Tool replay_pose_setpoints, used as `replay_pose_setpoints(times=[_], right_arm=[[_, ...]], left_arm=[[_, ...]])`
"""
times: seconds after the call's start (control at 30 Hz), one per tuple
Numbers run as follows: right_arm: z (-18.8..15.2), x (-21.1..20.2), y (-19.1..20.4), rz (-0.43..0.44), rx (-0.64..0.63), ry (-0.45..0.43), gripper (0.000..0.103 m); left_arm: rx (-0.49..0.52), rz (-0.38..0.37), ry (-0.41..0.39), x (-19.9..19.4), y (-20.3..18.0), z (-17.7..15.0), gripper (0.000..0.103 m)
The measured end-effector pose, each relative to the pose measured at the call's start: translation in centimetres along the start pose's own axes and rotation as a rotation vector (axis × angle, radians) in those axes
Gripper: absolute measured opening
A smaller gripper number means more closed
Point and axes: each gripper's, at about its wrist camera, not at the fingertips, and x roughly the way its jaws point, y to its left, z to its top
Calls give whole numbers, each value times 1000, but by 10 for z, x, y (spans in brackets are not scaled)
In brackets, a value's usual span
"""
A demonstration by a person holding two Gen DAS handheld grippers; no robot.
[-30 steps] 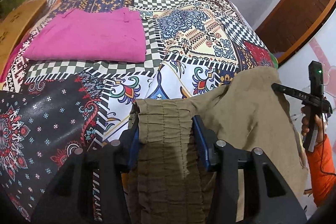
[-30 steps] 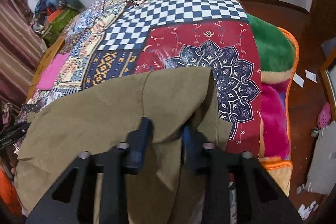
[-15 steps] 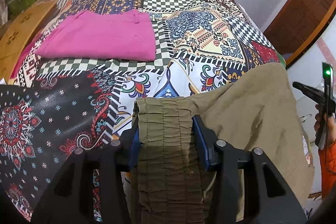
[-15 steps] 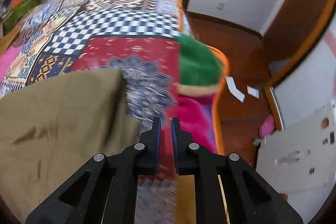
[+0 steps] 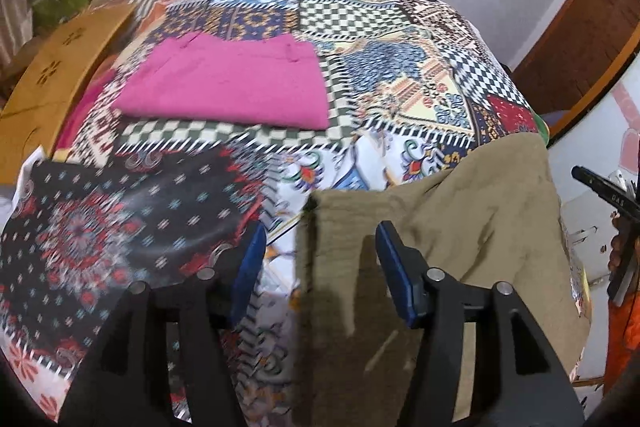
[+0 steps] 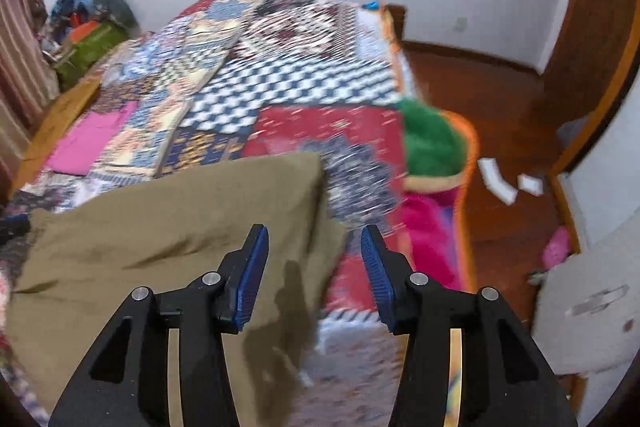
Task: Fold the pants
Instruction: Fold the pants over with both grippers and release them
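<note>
1. Left wrist view: left gripper [image 5: 320, 263] has just been opening – its pads are clear of the olive pants [image 5: 460, 227], which lie on the patchwork bedspread [image 5: 400, 99].
2. Right gripper [image 6: 314, 267] also just spread, nothing pinched; blurry, but the pants edge looks untouched.
3. Folded pink garment [image 5: 228, 87] lies farther up the bed.

The pants [image 5: 460, 227] under the left claw [image 5: 320, 267] are plain olive-brown. Behind them the bedcover [image 5: 380, 39] is a patchwork of blue-white checks, dark red medallions and black patches with small stars. Far ahead to the left lies a plain pink cloth [image 5: 228, 87]. Right of the right claw [image 6: 314, 267], a blanket [image 6: 432, 147] is green, pink and orange.
</note>
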Motion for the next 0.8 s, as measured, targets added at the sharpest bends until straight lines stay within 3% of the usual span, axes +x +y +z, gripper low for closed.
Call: replay_pose_setpoints(times=[0.33, 0.43, 0.57, 0.8], right_arm=[[-24, -33, 82, 174, -103, -12, 47], [-33, -45, 105, 188, -150, -36, 55], [-50, -51, 137, 175, -239, -26, 55], [-72, -48, 174, 200, -303, 20, 55]], left_arm=[[-97, 24, -18, -56, 20, -43, 67], [-106, -8, -25, -69, 17, -58, 76], [-105, -45, -17, -77, 6, -78, 89], [-144, -150, 52, -71, -5, -108, 89]])
